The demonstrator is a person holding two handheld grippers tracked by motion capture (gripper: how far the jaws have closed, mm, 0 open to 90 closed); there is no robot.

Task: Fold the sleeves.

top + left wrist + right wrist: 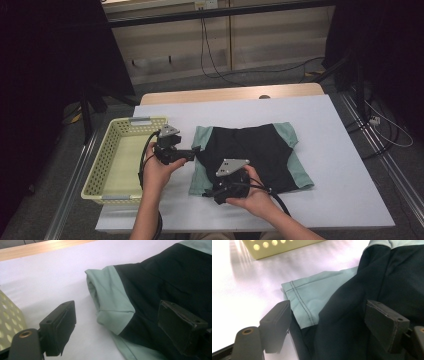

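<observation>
A folded garment of black fabric with pale green sleeves and hem (250, 155) lies flat on a white table surface (340, 165), directly beneath and between the two hand-held tongs. The left gripper (196, 150), held in the person's left hand (159, 172), sits at the garment's left edge; in the left gripper view its jaws stand wide apart, one over bare table, the other over black cloth, with a rolled green sleeve (110, 307) lying between them and no pad pressing on it. The right gripper (212, 192), held in the right hand (255, 197), rests at the garment's near left corner; in the right gripper view its jaws are likewise parted and straddle the stitched green hem (307, 300) and the adjoining black fabric, one jaw at the cloth's edge, the other above the black panel, neither clamped. A pale yellow perforated plastic basket (107, 165) stands just beside the left gripper, on the side away from the garment.
</observation>
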